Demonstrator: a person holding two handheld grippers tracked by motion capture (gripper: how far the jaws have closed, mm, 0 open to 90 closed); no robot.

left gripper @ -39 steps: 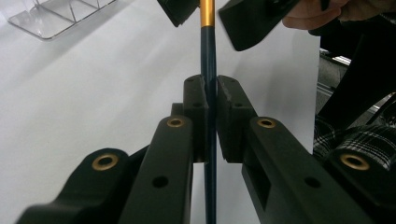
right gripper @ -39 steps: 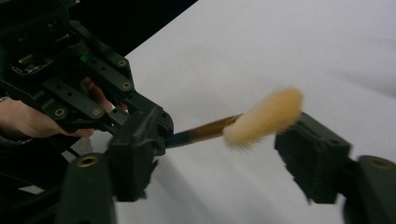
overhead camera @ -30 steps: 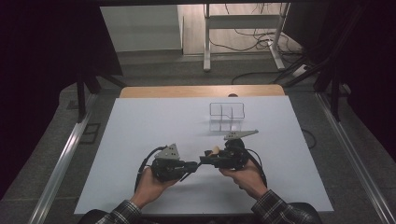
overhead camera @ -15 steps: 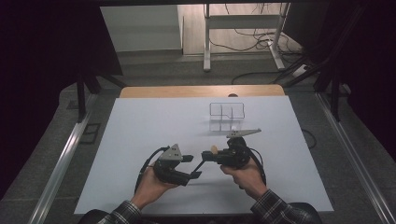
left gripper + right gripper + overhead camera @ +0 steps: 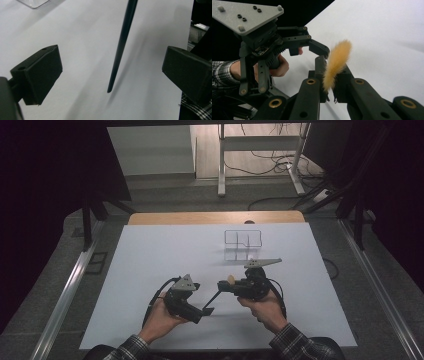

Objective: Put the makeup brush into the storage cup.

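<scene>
Looks like a handover, brush now belongs to the right side. Right gripper is clamped on the brush at the bristle end — in the right gripper view the orange bristle tuft sticks up from between the closed jaws, so the grip sits just below the tuft. The thin black handle slopes away from that grip, down and toward the left gripper, its pointed tip hanging just above the white table, not touching as far as I can tell.

Left gripper is open — its jaws stand wide either side of the handle in the left gripper view, pads well clear of it. It has just been opening, with the handle between the jaws but no longer gripped. My read: it let go once the right side had a firm hold, and holding by the bristle end leaves the handle free to go first into something.

The clear holder stands farther back on the table, apart from both grippers, nothing in it that I can see — likely the destination.

Versus a second ago: left jaws were closed on the handle and the two grippers sat nose to nose; now they are spread. Both hands are otherwise in the same place, holder unmoved.
</scene>
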